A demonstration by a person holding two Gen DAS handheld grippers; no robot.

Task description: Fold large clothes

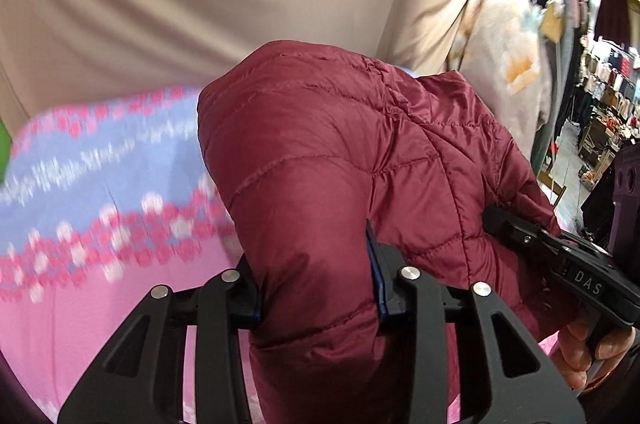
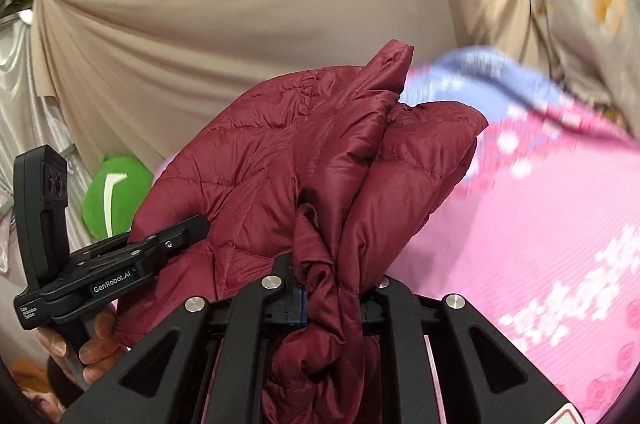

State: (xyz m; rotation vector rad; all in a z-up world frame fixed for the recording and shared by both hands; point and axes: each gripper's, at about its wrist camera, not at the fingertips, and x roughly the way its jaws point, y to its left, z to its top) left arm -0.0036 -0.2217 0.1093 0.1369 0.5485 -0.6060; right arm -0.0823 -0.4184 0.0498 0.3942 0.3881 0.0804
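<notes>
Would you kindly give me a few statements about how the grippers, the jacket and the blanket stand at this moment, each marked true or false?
1. The left gripper is shut on the maroon quilted jacket. True.
2. The right gripper is open and holds nothing. False: it is shut on a bunched part of the same jacket.
3. A pink and blue patterned blanket lies under the jacket. True.
4. The jacket lies spread out flat. False: it is bunched and held up between both grippers.
5. A green object shows in the right wrist view. True.
</notes>
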